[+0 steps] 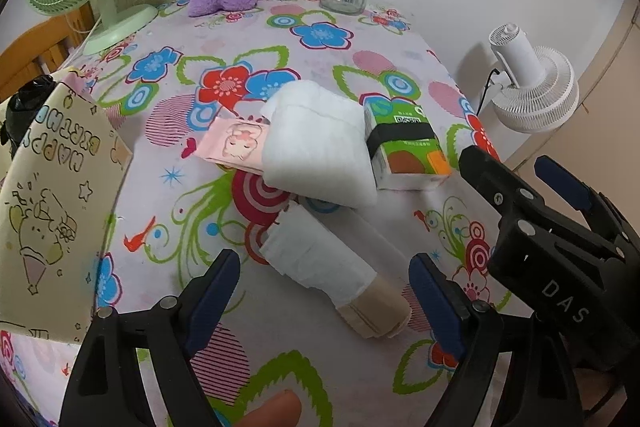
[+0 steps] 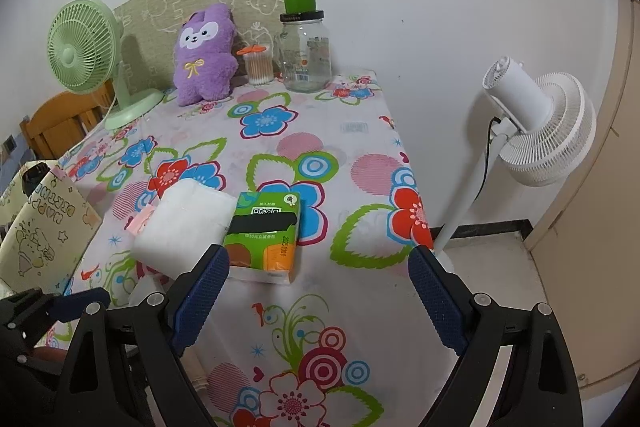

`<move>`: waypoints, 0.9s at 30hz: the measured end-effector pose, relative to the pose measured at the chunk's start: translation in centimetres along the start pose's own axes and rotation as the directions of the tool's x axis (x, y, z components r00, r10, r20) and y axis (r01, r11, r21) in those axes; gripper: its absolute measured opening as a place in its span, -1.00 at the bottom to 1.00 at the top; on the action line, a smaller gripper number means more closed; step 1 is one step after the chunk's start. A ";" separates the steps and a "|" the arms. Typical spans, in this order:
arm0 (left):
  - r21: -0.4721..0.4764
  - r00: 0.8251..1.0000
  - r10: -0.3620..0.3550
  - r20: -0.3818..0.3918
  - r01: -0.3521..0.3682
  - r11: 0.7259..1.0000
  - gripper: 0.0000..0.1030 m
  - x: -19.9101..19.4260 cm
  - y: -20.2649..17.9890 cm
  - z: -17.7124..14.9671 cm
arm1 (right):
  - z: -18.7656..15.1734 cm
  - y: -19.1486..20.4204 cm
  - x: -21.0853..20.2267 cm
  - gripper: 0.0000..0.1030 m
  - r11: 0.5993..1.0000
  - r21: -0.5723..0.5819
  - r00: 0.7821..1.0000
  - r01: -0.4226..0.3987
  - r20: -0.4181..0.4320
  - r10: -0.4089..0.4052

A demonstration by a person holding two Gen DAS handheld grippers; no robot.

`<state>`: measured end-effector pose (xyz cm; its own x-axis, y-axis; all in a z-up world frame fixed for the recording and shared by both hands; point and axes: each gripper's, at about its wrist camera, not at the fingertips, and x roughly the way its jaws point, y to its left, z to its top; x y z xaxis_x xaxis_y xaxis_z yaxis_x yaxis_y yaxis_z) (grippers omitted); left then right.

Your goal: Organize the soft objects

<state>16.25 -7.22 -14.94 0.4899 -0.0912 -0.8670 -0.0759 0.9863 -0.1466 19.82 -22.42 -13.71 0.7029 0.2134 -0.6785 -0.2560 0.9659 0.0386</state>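
Observation:
A rolled white and beige cloth lies on the flowered tablecloth, just ahead of my left gripper. That gripper is open, and its pads stand apart from the roll. Behind the roll, a white folded pad partly covers a pink packet and sits beside a green tissue pack. My right gripper is open and empty, just short of the tissue pack and the white pad. It also shows at the right of the left wrist view. A purple plush sits at the back.
A cream "Happy Birthday" paper bag stands open at the table's left edge. At the back are a green desk fan, a cotton-swab tub and a glass jar. A white standing fan is beyond the right edge.

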 end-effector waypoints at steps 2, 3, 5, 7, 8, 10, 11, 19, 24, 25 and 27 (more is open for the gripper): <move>0.006 1.000 0.001 -0.005 -0.001 1.000 0.71 0.3 -0.1 0.0 | 0.0 0.0 0.0 0.80 1.000 -0.001 1.000 -0.001 -0.002 0.001; 0.004 1.000 0.002 -0.011 -0.002 1.000 0.71 0.4 -0.1 0.0 | 0.0 -0.1 0.0 0.80 1.000 -0.003 1.000 0.000 -0.001 0.000; -0.013 1.000 -0.006 -0.020 0.006 1.000 0.71 0.7 0.1 0.1 | 0.0 -0.1 0.0 0.80 1.000 -0.007 1.000 0.004 -0.001 -0.004; -0.025 1.000 -0.009 -0.023 0.008 1.000 0.70 0.9 0.2 0.2 | 0.1 -0.1 0.2 0.80 1.000 -0.009 1.000 0.005 -0.003 -0.005; -0.026 1.000 -0.007 -0.023 0.006 1.000 0.66 1.0 0.2 0.3 | 0.1 -0.1 0.3 0.80 1.000 -0.010 1.000 0.003 -0.005 -0.003; -0.013 1.000 0.021 -0.020 -0.021 1.000 0.46 1.3 0.1 0.4 | 0.1 -0.1 0.6 0.80 1.000 -0.010 1.000 0.000 -0.009 0.000; -0.004 0.999 0.033 -0.024 -0.033 0.999 0.30 1.6 0.1 0.4 | 0.1 -0.1 0.7 0.80 1.000 -0.008 1.000 -0.003 -0.011 0.003; -0.035 1.000 0.014 -0.016 -0.014 0.999 -0.05 2.2 0.3 0.6 | 0.1 -0.1 2.0 0.80 1.000 -0.010 1.000 -0.004 -0.025 0.004; -0.033 1.000 0.016 -0.006 -0.017 0.999 -0.21 2.3 0.7 0.9 | 0.6 -0.1 2.7 0.80 1.000 -0.001 1.000 -0.010 -0.029 0.010; -0.030 1.000 0.018 -0.005 -0.018 0.999 -0.22 2.2 0.7 0.9 | 0.7 0.0 2.8 0.80 1.000 0.001 0.999 -0.013 -0.030 0.013; -0.023 1.000 0.024 -0.002 -0.024 0.999 -0.23 2.2 0.7 0.8 | 0.9 0.4 3.1 0.80 1.000 -0.003 0.999 -0.018 -0.032 0.018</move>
<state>17.96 -6.62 -16.55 0.4864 -0.0675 -0.8711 -0.1076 0.9848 -0.1364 22.47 -21.24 -15.18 0.6765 0.2255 -0.7011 -0.2702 0.9616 0.0485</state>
